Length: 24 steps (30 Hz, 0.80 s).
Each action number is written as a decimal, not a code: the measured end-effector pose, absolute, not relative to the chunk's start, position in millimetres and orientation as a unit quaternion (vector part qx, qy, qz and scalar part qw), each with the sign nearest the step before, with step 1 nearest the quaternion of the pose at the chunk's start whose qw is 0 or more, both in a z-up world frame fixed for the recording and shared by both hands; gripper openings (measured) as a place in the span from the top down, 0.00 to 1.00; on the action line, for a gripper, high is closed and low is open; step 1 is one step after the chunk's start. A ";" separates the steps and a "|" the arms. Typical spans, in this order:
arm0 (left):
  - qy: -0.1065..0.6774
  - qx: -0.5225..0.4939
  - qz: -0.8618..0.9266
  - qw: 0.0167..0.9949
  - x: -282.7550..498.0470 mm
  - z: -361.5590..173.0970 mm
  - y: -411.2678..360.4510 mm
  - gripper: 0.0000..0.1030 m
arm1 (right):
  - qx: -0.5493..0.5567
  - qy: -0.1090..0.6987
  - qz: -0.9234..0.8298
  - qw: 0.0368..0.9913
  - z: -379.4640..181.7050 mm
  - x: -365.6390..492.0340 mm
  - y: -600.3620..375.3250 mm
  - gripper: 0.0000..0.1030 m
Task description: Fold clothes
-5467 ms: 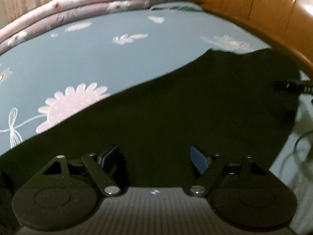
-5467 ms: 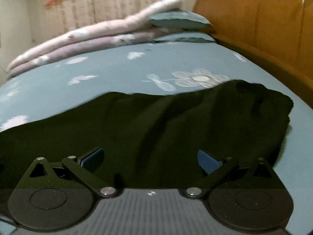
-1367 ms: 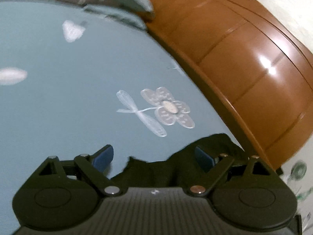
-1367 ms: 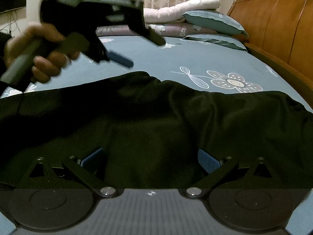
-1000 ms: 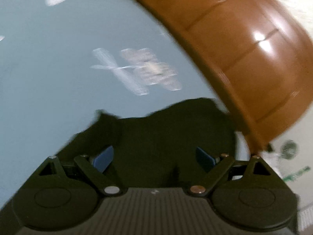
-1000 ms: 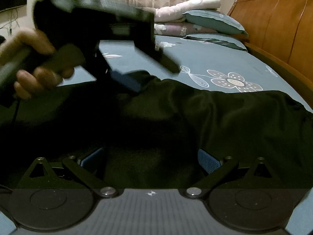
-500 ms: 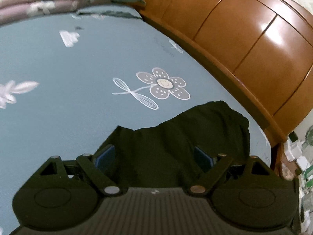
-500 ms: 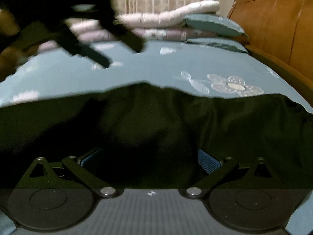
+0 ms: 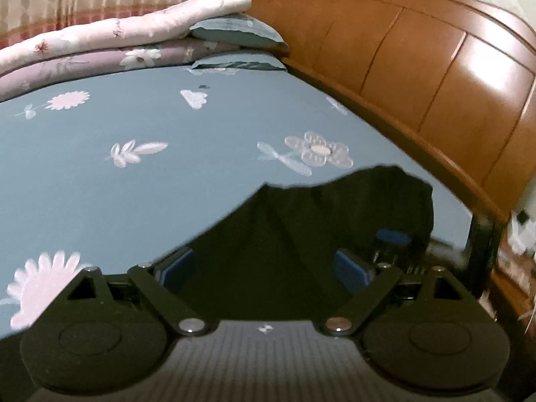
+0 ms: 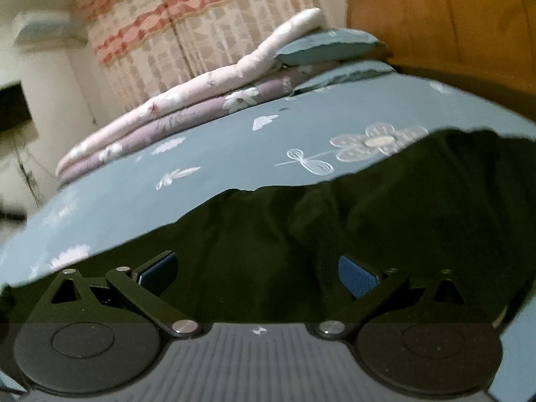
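1. Two tools face one black, soft, crumpled fabric garment [image 9: 318, 227] that lies on the bed, on a teal bedsheet printed with pale flowers [image 9: 167, 167], toward the edge by the glossy brown wooden headboard [image 9: 435, 77].
2. In the left wrist view the left tool [image 9: 264, 268] stands with its blue-padded jaws wide; the jaws have just been opening a little further, and dark cloth shows between them, but the pads do not press on it.
3. In the right wrist view the right tool [image 10: 258, 268] is also spread wide over the garment, nothing pinched; the cloth fills that view from 3 to 8 o'clock.
4. The garment's far edge runs ragged and wavy, from 9 o'clock up to about 1 o'clock in the left wrist view, just short of the outlined white flower [image 9: 318, 150]. Judged from this, the fold is uneven and not yet squared.
5. Risk: the cloth is so dark that layers and hems cannot be told apart, so a pinch may catch one layer only, or two, and drag the fold askew.
6. Risk: the 3 o'clock end lies close to the bed's edge; a sideways pull there could slide it off.
7. Risk: a shallow bite on slack fabric could slip free mid-lift.
8. Stacked pink and lilac folded quilts [image 9: 100, 50] at 11 o'clock lie well apart, no obstacle.
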<state>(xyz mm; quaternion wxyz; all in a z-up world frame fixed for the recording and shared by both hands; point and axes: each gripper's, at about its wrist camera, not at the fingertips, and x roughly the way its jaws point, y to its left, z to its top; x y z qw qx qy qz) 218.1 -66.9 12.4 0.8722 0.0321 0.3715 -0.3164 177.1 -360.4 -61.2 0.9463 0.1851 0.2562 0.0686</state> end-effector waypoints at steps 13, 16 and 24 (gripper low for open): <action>0.372 0.124 -0.278 0.877 160.0 -91.0 -72.4 0.12 | 0.206 0.261 0.056 0.942 -61.4 148.8 -338.9 0.00; 0.372 0.121 -0.265 0.881 148.3 -99.8 -66.3 0.12 | 0.164 0.272 0.042 0.948 -64.5 143.5 -321.0 0.00; 0.374 0.103 -0.254 0.886 117.1 -101.7 -49.7 0.12 | -0.015 0.295 0.037 0.955 -79.8 120.2 -253.7 0.00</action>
